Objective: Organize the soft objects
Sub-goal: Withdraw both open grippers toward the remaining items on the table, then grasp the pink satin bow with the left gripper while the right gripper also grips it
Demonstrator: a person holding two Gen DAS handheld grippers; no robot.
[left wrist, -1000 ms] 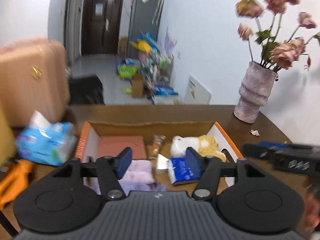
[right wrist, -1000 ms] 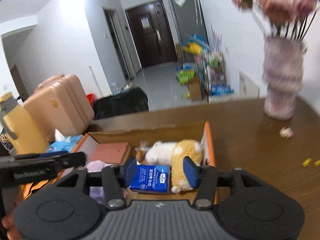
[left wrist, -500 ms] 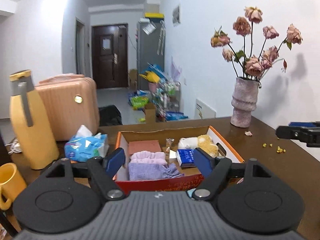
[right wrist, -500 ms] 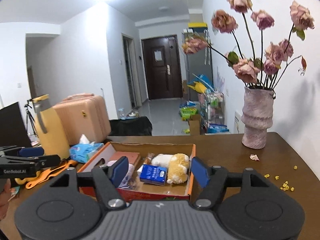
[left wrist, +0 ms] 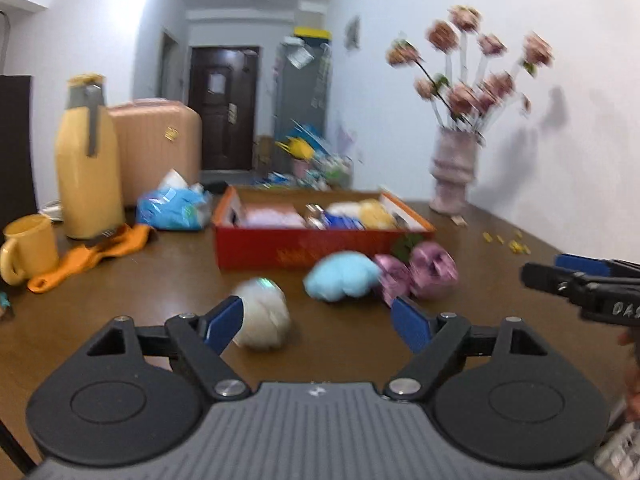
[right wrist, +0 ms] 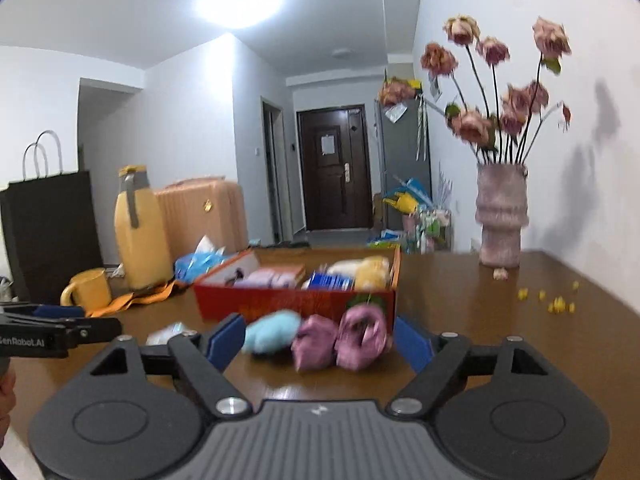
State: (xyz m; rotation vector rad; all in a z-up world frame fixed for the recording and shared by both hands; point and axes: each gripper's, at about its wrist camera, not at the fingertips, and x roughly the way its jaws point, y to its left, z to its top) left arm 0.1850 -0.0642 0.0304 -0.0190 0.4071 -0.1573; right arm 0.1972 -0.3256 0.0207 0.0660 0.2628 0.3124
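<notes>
Left gripper (left wrist: 318,322) jaws spread wide, nothing between the blue pads (left wrist: 222,324), holding nothing. White soft ball (left wrist: 262,314) sits on the brown table (left wrist: 160,292) just beyond the left pad, close to it; contact cannot be told because of blur. Right of it, farther out, a light blue soft toy (left wrist: 342,276), then two pink soft pieces (left wrist: 416,274) side by side, all near the front wall of the red box (left wrist: 320,250).

Right gripper (right wrist: 320,342) jaws also spread wide, empty. In the right wrist view the blue toy (right wrist: 272,332) and pink pieces (right wrist: 340,340) show between the pads but lie farther out on the table, touching neither finger. Blue toy touches the nearer pink piece; the right pink piece sits against the box front.

Box (right wrist: 296,304) already has soft items inside: pale purple cloth (right wrist: 268,280) left, blue tissue pack (right wrist: 330,280) middle, white-and-yellow plush (right wrist: 368,270) right.

Each gripper shows in the other's view: right gripper's fingers (left wrist: 580,280) at the right edge, left gripper (right wrist: 52,328) at the left edge.

Far left on the table: yellow mug (left wrist: 28,248), yellow thermos (left wrist: 88,160), orange cloth (left wrist: 92,256), blue tissue bag (left wrist: 176,208). Far right: vase of dried roses (left wrist: 456,172), small yellow crumbs (right wrist: 552,302)
</notes>
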